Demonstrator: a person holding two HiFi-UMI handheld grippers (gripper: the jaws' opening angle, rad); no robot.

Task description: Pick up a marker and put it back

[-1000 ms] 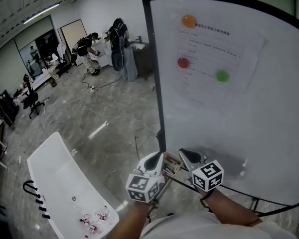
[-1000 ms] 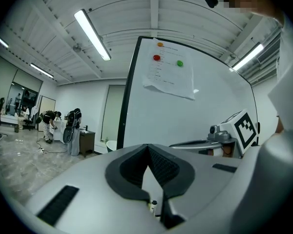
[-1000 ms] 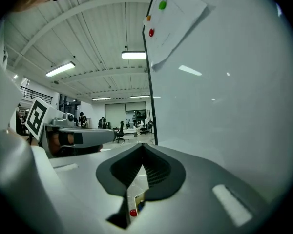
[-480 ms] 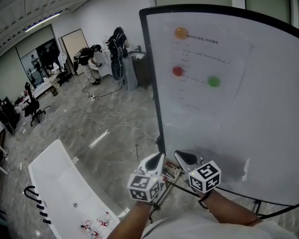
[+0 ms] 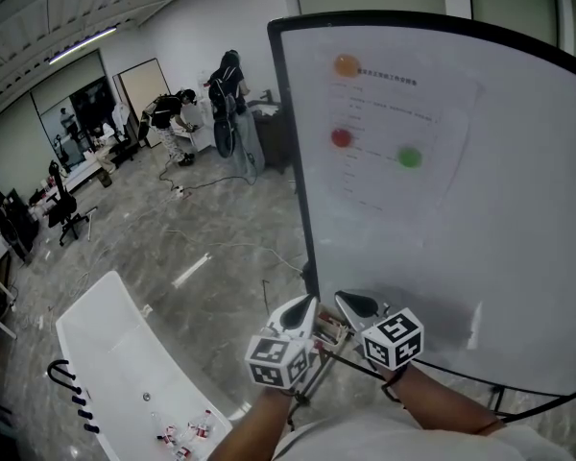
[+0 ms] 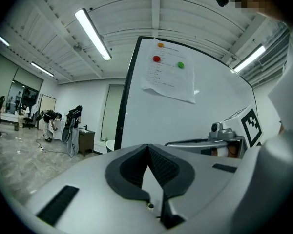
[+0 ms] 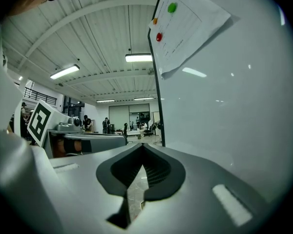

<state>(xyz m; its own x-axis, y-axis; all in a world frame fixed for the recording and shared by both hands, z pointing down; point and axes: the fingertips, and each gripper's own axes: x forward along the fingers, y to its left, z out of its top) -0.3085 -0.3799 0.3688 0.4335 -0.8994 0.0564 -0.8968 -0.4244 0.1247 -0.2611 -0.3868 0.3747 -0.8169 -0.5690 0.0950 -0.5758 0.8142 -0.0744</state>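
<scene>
Your left gripper (image 5: 305, 303) and right gripper (image 5: 349, 302), jaws together, holding nothing, near the whiteboard's (image 5: 518, 238) bottom left corner

Grey marble floor (image 5: 221, 229), white walls (image 5: 192, 27), ceiling strip lights (image 6: 93, 33); a white tub (image 5: 115, 353) nearby, people (image 5: 178, 113) far off.

Open-plan lab/workshop floor, not an office proper.
Large whiteboard (image 5: 480, 229) with a printed sheet (image 5: 394, 137) held by coloured magnets (image 5: 342, 137). Glossy grey floor (image 5: 202, 229) with loose cables (image 5: 207, 164). Strip lights (image 6: 93, 34) on a bare ribbed ceiling. People (image 5: 178, 113) bent over a table at the far wall, office chairs (image 5: 65, 200), and a white bathtub (image 5: 115, 353) standing loose on the floor.
</scene>
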